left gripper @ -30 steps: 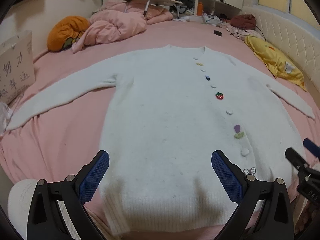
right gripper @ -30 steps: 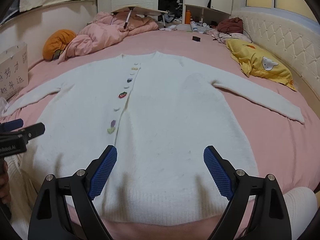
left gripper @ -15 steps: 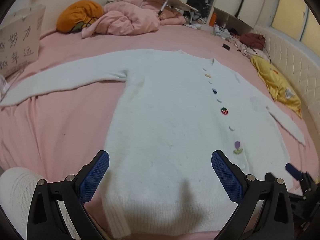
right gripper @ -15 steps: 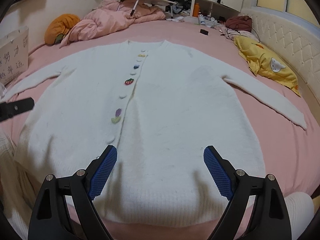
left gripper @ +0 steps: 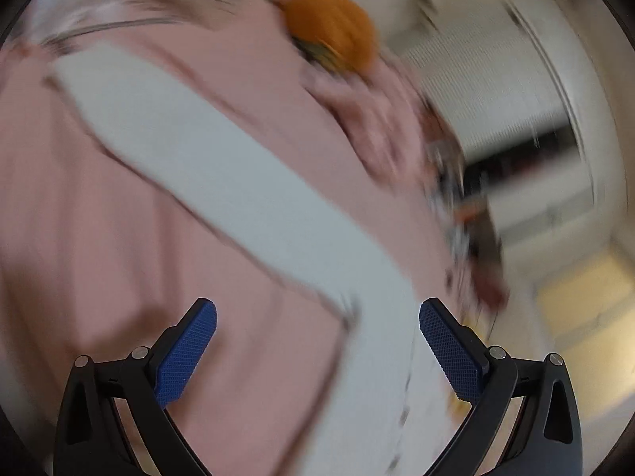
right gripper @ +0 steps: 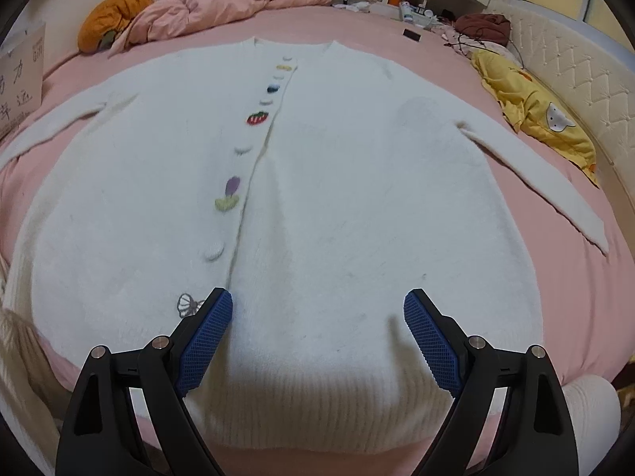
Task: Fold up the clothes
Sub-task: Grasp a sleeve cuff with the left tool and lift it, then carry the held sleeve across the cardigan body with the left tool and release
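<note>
A white knitted cardigan [right gripper: 337,182] with small coloured buttons lies flat, front up, on the pink bed [right gripper: 587,277], both sleeves spread out. My right gripper [right gripper: 317,311] hangs open over its lower hem, nothing between the blue pads. The left wrist view is tilted and blurred by motion. It shows the cardigan's sleeve [left gripper: 222,170] running diagonally across the pink sheet. My left gripper [left gripper: 317,317] is open above the sleeve near the armpit, holding nothing.
A crumpled pink duvet [right gripper: 222,4] and an orange cushion [right gripper: 113,14] lie at the far end of the bed. A yellow pillow [right gripper: 532,103] sits by the quilted headboard [right gripper: 587,75] on the right. A cardboard box [right gripper: 20,79] stands at the left edge.
My left gripper has swung fast to the left and rolled, so its view went from the cardigan's body to the sleeve. My right gripper has sunk a little closer to the hem.
</note>
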Tool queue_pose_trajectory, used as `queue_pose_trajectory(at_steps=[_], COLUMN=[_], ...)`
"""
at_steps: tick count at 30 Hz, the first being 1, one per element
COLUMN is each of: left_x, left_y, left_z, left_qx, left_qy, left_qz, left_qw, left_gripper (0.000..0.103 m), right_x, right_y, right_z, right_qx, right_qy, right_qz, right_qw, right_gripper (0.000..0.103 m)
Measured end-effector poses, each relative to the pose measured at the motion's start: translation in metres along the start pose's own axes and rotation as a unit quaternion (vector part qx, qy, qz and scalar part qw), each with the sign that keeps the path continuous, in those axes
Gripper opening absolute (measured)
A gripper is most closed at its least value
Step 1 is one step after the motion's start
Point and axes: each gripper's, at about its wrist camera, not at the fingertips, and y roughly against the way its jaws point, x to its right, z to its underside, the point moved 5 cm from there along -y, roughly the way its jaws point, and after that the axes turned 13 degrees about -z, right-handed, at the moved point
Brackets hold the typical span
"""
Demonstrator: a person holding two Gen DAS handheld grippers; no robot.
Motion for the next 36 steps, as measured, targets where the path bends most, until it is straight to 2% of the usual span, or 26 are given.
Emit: queue_pose_trajectory(at_steps=[1, 4, 8, 10, 13, 17, 18, 19, 20, 21, 22, 23, 25, 26, 29, 31, 34, 36], left_x=[-0.021, -0.065, -0.105, -0.108, -0.101, -0.094, -0.099, -0.105, -0.112, -0.121, -0.125, -0.122, -0.099, -0.078, -0.017, 0.037, 0.125, 0.186], left_y=[0.001, -0.005, -0.039, -0.05, -0.061, -0.066, -0.071, -0.076, -0.08, -0.08, -0.077, -0.073, -0.065, -0.061, -0.054, -0.053, -0.06, -0.072], left_z=[-0.022, -0.064, -0.095, -0.105, -0.121, -0.143, -0.144, -0.144, -0.144, -0.141, -0.139, -0.137, -0.136, -0.136, -0.136, -0.129, -0.098, -0.064], left_qx=[0.014, 0.034, 0.003, 0.003, 0.03, 0.06, 0.059, 0.058, 0.058, 0.066, 0.074, 0.08, 0.101, 0.112, 0.128, 0.136, 0.142, 0.14], left_qy=[0.031, 0.07, 0.113, 0.106, 0.096, 0.088, 0.083, 0.078, 0.075, 0.092, 0.111, 0.115, 0.072, 0.035, -0.036, -0.09, -0.188, -0.265], left_qz=[-0.006, -0.033, -0.036, -0.032, -0.055, -0.041, -0.075, -0.109, -0.139, -0.147, -0.128, -0.129, -0.155, -0.158, -0.133, -0.111, -0.102, -0.098], left_qw=[0.9994, 0.9964, 0.993, 0.9938, 0.9934, 0.9934, 0.992, 0.9893, 0.9857, 0.9827, 0.9828, 0.9816, 0.9801, 0.9804, 0.9822, 0.9803, 0.9664, 0.9489], left_gripper=[0.102, 0.102, 0.102, 0.102, 0.102, 0.098, 0.081, 0.032, 0.007, 0.008, 0.008, 0.008, 0.008, 0.008, 0.008, 0.008, 0.008, 0.008], right_x=[0.0, -0.001, 0.0, 0.0, -0.001, 0.001, 0.001, 0.001, 0.002, 0.002, 0.003, 0.004, 0.006, 0.007, 0.009, 0.011, 0.013, 0.015], right_y=[-0.001, -0.004, -0.01, -0.012, -0.012, -0.013, -0.013, -0.013, -0.013, -0.014, -0.014, -0.013, -0.013, -0.013, -0.013, -0.011, -0.008, -0.005], right_z=[0.0, 0.0, 0.001, 0.001, 0.001, 0.001, 0.001, 0.001, 0.001, 0.002, 0.002, 0.002, 0.003, 0.003, 0.002, 0.001, -0.003, -0.005], right_qx=[-0.002, -0.007, -0.017, -0.021, -0.022, -0.024, -0.024, -0.024, -0.024, -0.024, -0.023, -0.022, -0.019, -0.017, -0.009, 0.0, 0.016, 0.025], right_qy=[0.001, 0.002, -0.001, -0.001, 0.0, -0.003, -0.004, -0.006, -0.007, -0.009, -0.011, -0.013, -0.019, -0.022, -0.03, -0.032, -0.034, -0.037], right_qz=[0.001, 0.004, 0.006, 0.007, 0.008, 0.005, 0.003, 0.002, 0.0, -0.003, -0.005, -0.008, -0.016, -0.019, -0.028, -0.032, -0.041, -0.051], right_qw=[1.0, 1.0, 1.0, 1.0, 1.0, 1.0, 1.0, 1.0, 1.0, 1.0, 1.0, 1.0, 1.0, 0.999, 0.999, 0.999, 0.998, 0.998], right_gripper=[0.089, 0.089, 0.089, 0.089, 0.089, 0.089, 0.089, 0.089, 0.089, 0.089, 0.089, 0.089, 0.089, 0.089, 0.089, 0.089, 0.089, 0.089])
